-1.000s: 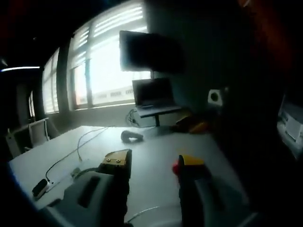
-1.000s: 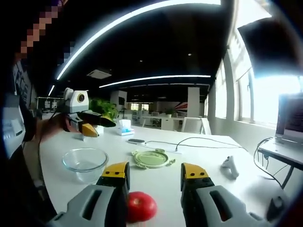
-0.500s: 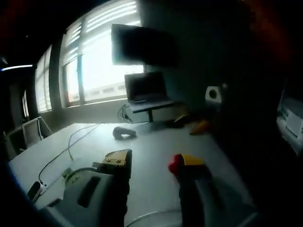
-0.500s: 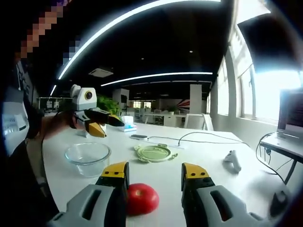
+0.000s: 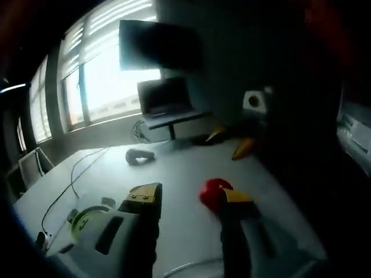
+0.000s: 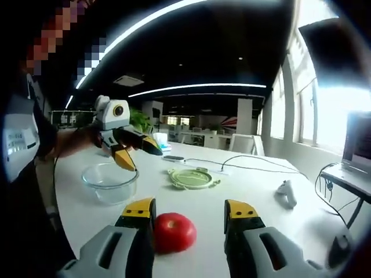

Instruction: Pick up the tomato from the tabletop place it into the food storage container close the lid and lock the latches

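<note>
Tomato btwn right gripper jaws (untouched)

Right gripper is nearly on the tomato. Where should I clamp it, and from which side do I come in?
Clamp the tomato across its widest middle. It is round and sits free on the white table, so the sides give the pads the best seat. Come straight ahead along the right gripper, whose jaws stand open; the tomato sits near the left jaw, so shift a little left to center it first.
</note>
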`<action>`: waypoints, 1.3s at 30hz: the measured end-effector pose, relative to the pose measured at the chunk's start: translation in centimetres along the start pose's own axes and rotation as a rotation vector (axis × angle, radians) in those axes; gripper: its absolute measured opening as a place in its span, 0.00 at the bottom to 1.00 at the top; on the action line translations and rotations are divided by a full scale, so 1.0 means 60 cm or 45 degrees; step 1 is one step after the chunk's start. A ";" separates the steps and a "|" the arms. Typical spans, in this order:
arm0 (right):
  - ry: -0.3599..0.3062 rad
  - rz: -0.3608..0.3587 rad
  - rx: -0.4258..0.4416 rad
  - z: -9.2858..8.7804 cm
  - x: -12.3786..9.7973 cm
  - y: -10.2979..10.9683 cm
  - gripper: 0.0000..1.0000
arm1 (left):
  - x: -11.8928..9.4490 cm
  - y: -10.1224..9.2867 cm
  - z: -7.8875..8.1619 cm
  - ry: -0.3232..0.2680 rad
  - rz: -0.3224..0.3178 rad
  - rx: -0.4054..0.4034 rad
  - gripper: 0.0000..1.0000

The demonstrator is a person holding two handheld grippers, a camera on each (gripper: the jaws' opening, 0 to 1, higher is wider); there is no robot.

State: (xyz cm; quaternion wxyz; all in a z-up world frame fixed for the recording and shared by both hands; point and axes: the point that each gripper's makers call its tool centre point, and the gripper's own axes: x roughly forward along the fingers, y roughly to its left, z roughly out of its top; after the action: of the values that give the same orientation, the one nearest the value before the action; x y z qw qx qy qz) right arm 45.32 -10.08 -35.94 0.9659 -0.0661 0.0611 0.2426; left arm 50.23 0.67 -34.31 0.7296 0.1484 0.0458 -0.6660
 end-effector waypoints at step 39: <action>0.219 0.229 -0.027 -0.111 0.030 0.033 0.44 | 0.119 -0.059 -0.095 0.262 -0.350 0.054 0.32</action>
State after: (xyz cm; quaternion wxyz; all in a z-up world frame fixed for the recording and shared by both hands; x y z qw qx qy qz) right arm 45.36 -8.56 -42.97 0.9307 -0.0912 0.1468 0.3225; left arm 48.26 -4.83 -42.21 0.6198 0.2235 0.1259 -0.7416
